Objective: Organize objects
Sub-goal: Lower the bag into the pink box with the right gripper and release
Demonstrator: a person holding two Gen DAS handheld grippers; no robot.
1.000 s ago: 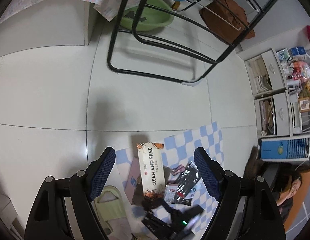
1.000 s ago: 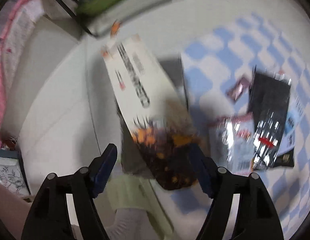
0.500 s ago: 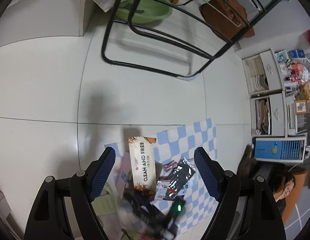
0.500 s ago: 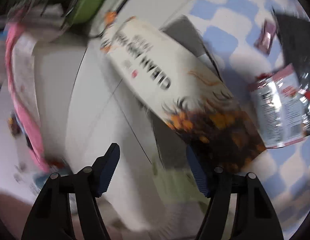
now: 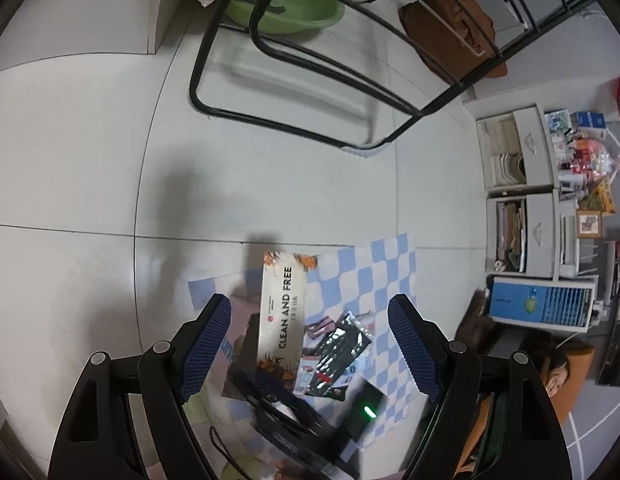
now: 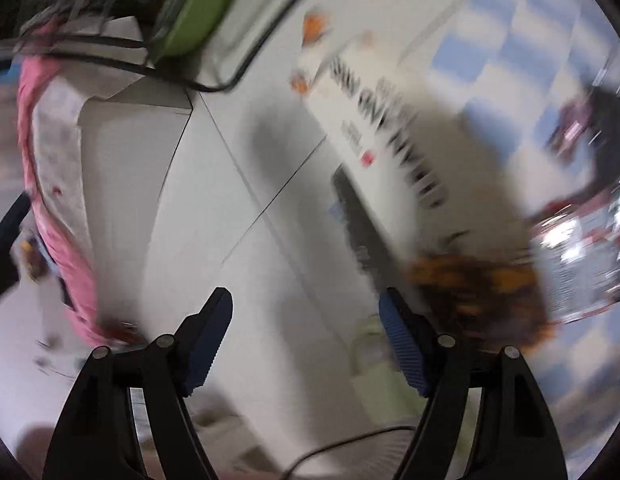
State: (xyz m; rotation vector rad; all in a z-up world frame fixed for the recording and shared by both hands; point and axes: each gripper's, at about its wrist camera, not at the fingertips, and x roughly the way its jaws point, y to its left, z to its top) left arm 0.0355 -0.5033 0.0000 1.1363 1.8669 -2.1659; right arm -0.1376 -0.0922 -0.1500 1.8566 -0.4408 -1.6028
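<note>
Right gripper [image 6: 306, 336] hangs agape left of the tissue box [image 6: 394, 152].

Right tool [image 6: 304, 338] spread wide and empty, blurred white box [image 6: 394, 148] ahead, checkered mat [image 6: 510, 52] behind

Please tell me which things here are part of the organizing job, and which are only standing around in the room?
Part of the job (judged from the pile on the mat):
- CLEAN AND FREE box
- black foil packet
- small pink packet
- checkered mat

Probably only lying about:
- green basin
- black metal frame
- brown bag
- drawer cabinets
</note>
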